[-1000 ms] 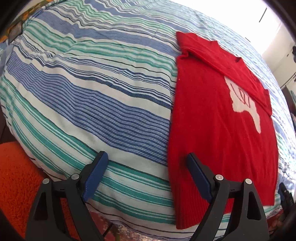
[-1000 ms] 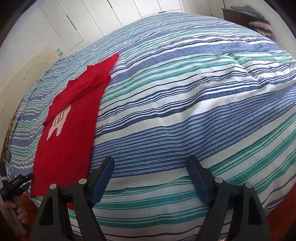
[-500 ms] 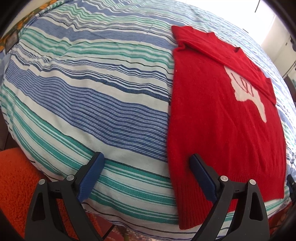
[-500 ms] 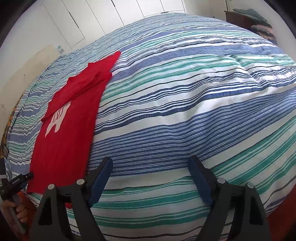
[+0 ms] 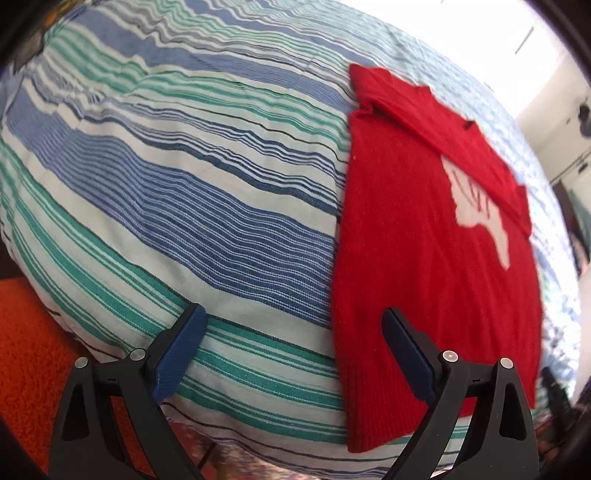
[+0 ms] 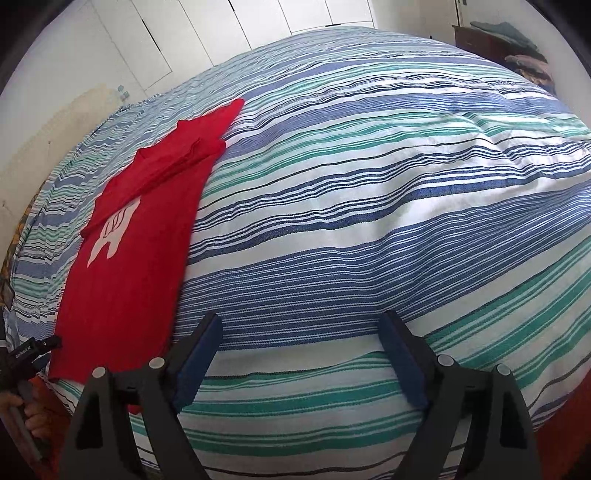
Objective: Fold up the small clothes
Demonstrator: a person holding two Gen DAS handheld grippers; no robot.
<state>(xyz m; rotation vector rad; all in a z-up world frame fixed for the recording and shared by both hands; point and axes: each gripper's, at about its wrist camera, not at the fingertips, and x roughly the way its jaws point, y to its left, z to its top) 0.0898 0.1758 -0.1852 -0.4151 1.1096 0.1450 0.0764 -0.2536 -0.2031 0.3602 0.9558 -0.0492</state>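
A red sweater (image 5: 424, 240) with a white motif lies flat on the striped bed, a sleeve folded across its top and its hem at the near edge. It also shows in the right wrist view (image 6: 129, 251) at the left. My left gripper (image 5: 295, 325) is open and empty, its right finger over the sweater's lower left part, not touching. My right gripper (image 6: 299, 343) is open and empty above bare bedspread, to the right of the sweater.
The bed has a blue, green and white striped cover (image 6: 369, 203). An orange rug (image 5: 26, 332) lies on the floor beside it. White wardrobe doors (image 6: 258, 26) stand behind the bed. A dark dresser with folded clothes (image 6: 498, 40) stands at the far right.
Both grippers have drifted slightly with the view shifting; the left moved a little back and left from the sweater. Both stay open. The sweater has not moved.
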